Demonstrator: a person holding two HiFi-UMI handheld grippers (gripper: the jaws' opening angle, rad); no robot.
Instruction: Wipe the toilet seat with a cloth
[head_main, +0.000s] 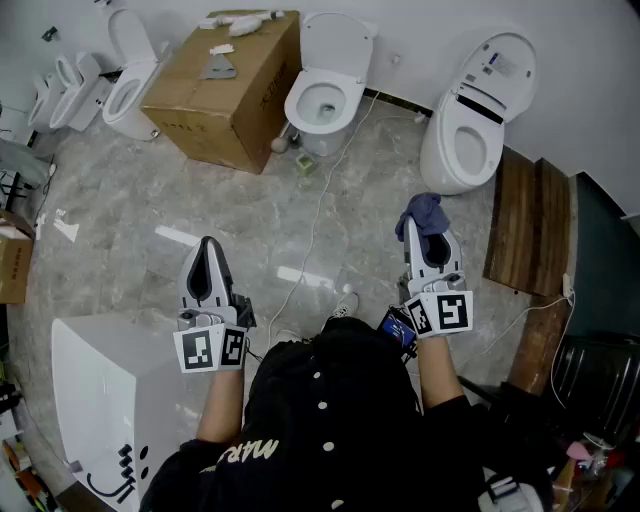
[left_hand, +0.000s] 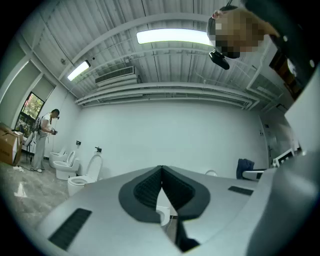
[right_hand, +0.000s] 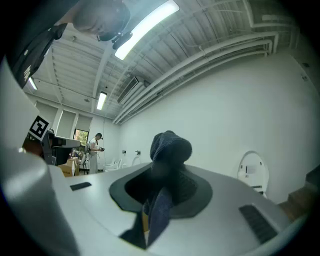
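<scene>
My right claw (head_main: 419, 236) grips the blue cloth (head_main: 424, 211) near the far-right toilet (head_main: 442, 160), while my left claw (head_main: 207, 246) is clenched empty.

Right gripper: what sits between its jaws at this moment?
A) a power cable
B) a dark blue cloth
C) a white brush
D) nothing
B: the right gripper view shows a dark blue cloth bunched and pinched between the jaws of the right gripper.
</scene>
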